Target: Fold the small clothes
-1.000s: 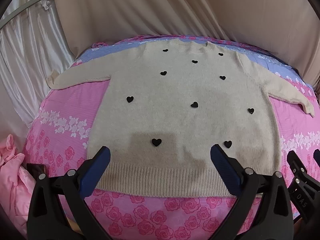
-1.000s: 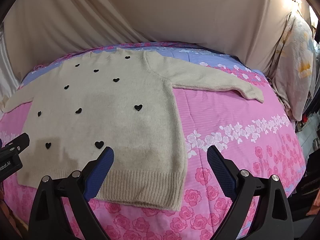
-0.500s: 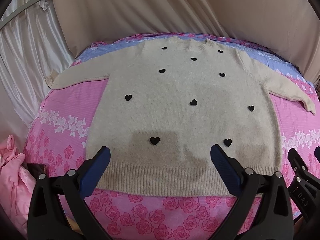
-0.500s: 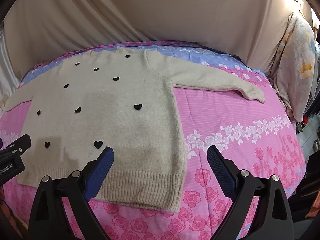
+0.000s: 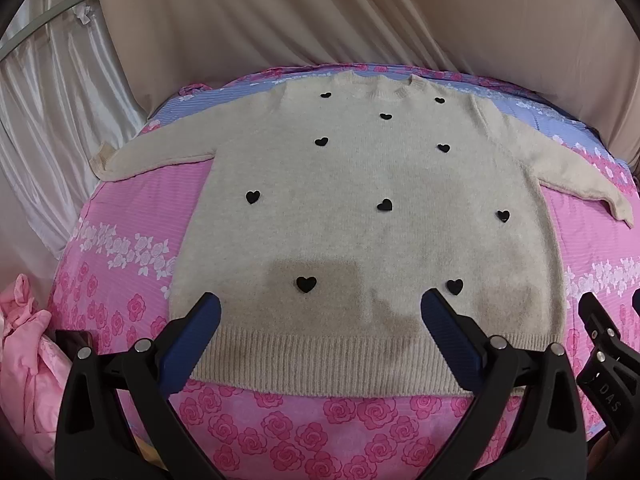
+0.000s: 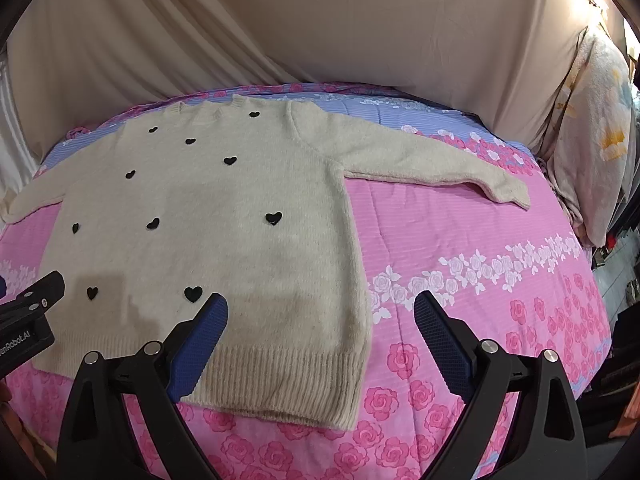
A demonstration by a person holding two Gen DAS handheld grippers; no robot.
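While both tools hang above the near hem, the left gripper (image 5: pixel 320 312) has its 2 blue fingers spread wide apart, gripping nothing, and the right gripper (image 6: pixel 320 312) likewise. Beyond them the cream sweater (image 5: pixel 360 216) with black hearts lies flat, face up, sleeves spread, on the pink floral bedspread (image 6: pixel 460 240). Farther back hangs a beige drape (image 6: pixel 340 24).

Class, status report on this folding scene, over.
Left claw open, right claw open, both empty. Sweater flat on the bedsheet, unfolded. Nothing in the way.
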